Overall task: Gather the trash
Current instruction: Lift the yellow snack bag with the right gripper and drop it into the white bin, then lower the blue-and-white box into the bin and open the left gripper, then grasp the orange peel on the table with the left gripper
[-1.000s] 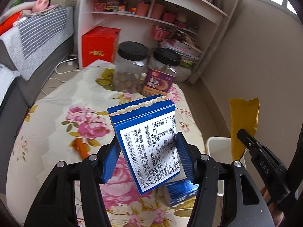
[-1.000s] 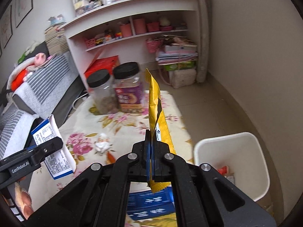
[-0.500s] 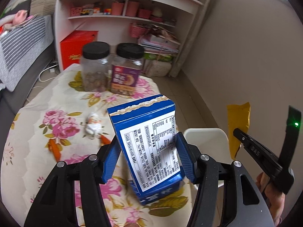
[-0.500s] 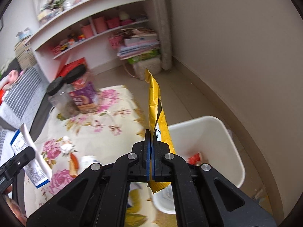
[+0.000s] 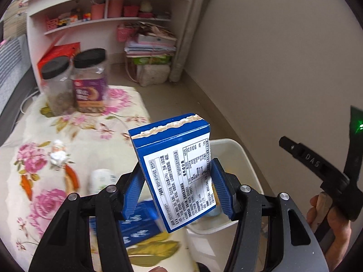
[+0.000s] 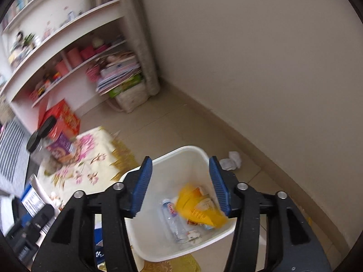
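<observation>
My left gripper (image 5: 175,190) is shut on a blue and white carton (image 5: 179,170) and holds it upright above the table's right end, beside the white bin (image 5: 240,158). My right gripper (image 6: 180,183) is open and empty above the white bin (image 6: 181,156). The yellow snack bag (image 6: 197,208) lies inside the bin on a clear plastic bottle (image 6: 173,217) and other scraps. The right gripper's body also shows in the left wrist view (image 5: 317,170) at the right edge.
A floral-cloth table (image 5: 45,158) holds two black-lidded jars (image 5: 88,81), a blue flat box (image 5: 138,224), a white cup (image 5: 101,179), orange wrappers (image 5: 71,175) and a crumpled white wad (image 5: 57,156). Crumpled paper (image 6: 231,161) lies on the floor by the wall. Shelves stand behind.
My right gripper has moved over the bin and opened; the yellow bag has dropped into the bin. My left gripper has swung right toward the bin, still holding the carton.
</observation>
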### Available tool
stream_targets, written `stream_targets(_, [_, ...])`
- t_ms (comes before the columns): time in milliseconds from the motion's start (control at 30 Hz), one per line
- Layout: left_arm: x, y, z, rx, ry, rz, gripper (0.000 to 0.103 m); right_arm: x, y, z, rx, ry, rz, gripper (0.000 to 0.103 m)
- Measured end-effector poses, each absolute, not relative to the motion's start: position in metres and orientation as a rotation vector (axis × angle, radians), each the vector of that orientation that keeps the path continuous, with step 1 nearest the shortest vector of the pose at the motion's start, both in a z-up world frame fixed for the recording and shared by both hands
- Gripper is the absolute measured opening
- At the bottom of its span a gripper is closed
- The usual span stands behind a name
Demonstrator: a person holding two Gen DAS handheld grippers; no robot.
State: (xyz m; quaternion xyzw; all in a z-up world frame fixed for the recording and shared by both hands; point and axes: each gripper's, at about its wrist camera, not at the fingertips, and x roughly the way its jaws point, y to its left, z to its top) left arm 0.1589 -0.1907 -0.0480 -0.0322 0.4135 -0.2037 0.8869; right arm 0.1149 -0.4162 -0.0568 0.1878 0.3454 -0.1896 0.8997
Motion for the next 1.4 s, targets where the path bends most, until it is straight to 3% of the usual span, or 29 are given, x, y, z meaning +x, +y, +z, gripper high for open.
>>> stream_targets(167, [0.158, -0.225, -0.055, -0.045, 0.885, -0.457, 0.057, 0.097, -0.442, -0.052, 0.420, 0.669, -0.480, 0.064])
stream_targets(400, [0.160, -0.264, -0.053, -0.024, 0.882, -0.488, 0.058, 0.078, -0.463, -0.047, 0.449, 0.633, -0.545, 0.070])
stream_targets(600, [0.163, -0.287, -0.051, 0.021, 0.885, -0.493, 0.066, 0.070, -0.472, -0.043, 0.462, 0.599, -0.592, 0.081])
stream_targets(667, [0.160, -0.286, -0.050, 0.017, 0.880, -0.492, 0.070, 0.068, -0.473, -0.042, 0.467, 0.589, -0.605, 0.082])
stream_targets(767, [0.157, -0.282, -0.047, 0.020, 0.867, -0.482, 0.070, 0.067, -0.470, -0.040, 0.458, 0.573, -0.623, 0.088])
stream_targets(1200, [0.156, -0.238, -0.035, 0.028, 0.805, -0.381, 0.073, 0.084, -0.429, -0.034, 0.387, 0.572, -0.618, 0.096])
stream_targets(1400, [0.160, -0.201, -0.029, -0.013, 0.777, -0.306, 0.086, 0.098, -0.399, -0.035, 0.321, 0.600, -0.603, 0.096])
